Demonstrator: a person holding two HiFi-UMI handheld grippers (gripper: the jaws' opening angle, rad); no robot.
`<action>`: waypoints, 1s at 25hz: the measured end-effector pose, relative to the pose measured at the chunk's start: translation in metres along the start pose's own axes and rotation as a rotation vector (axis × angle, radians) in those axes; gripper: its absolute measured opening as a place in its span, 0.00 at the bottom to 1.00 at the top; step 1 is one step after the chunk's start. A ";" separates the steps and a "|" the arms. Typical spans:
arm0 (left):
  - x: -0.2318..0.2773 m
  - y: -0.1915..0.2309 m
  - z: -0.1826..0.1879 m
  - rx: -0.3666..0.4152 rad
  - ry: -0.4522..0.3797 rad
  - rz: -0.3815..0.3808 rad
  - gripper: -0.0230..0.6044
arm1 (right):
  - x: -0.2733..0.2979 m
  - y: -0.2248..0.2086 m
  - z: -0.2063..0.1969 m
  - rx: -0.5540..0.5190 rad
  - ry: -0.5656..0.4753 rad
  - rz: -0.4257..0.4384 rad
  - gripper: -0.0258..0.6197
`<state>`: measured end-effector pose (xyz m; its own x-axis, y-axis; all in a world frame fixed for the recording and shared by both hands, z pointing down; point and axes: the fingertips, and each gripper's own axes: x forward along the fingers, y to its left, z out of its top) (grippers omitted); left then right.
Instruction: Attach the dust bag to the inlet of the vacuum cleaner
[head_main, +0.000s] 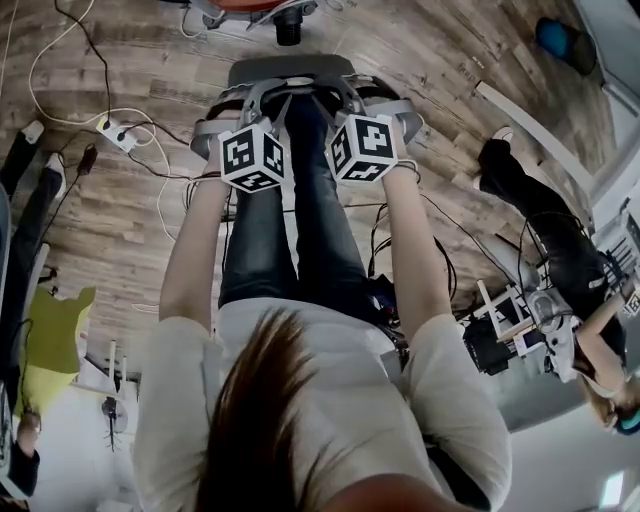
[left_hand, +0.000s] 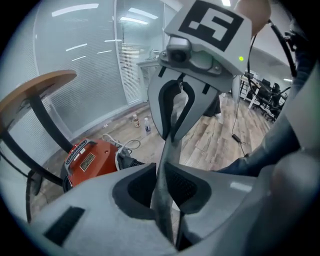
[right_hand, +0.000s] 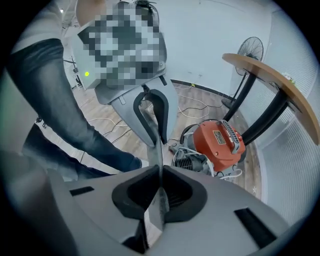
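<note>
The person stands bent over with both arms stretched down, a gripper in each hand and their marker cubes side by side above the jeans. The left gripper (left_hand: 167, 192) has its jaws nearly together, pinching a thin grey sheet, the dust bag (left_hand: 165, 160), seen edge-on. The sheet runs up from those jaws at twelve o'clock straight into the jaws of the right gripper (right_hand: 160, 197), which faces it and is likewise clamped on the bag's edge. So the bag hangs between the two tools, above the wooden floor (left_hand: 215, 140), not touching the machine. The vacuum cleaner (right_hand: 220, 142), orange-red with a black handle and a coil of pale cable, sits on the floor beneath a round wooden table (right_hand: 272, 80). From the right gripper it lies at about two o'clock, from the left at about eight o'clock, and in the head view at twelve o'clock, beyond the person's feet at the top edge. A standing fan (right_hand: 250, 50) is behind the table. A white power strip (head_main: 118, 135) lies at ten o'clock, and another person (head_main: 555, 250) is at three o'clock.
</note>
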<state>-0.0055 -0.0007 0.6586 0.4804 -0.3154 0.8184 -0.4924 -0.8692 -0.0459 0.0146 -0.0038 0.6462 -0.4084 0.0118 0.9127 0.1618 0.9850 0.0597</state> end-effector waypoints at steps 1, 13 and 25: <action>0.007 0.001 -0.004 -0.003 0.014 0.004 0.13 | 0.007 -0.001 -0.003 0.008 -0.001 0.001 0.08; 0.065 0.015 -0.052 0.024 0.090 -0.029 0.12 | 0.081 -0.012 -0.025 0.024 -0.022 0.028 0.08; 0.102 0.030 -0.064 0.074 0.120 -0.060 0.12 | 0.113 -0.031 -0.044 0.085 -0.037 0.047 0.09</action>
<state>-0.0175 -0.0347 0.7771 0.4150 -0.2176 0.8834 -0.4081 -0.9123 -0.0330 0.0030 -0.0403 0.7655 -0.4351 0.0627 0.8982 0.1049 0.9943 -0.0186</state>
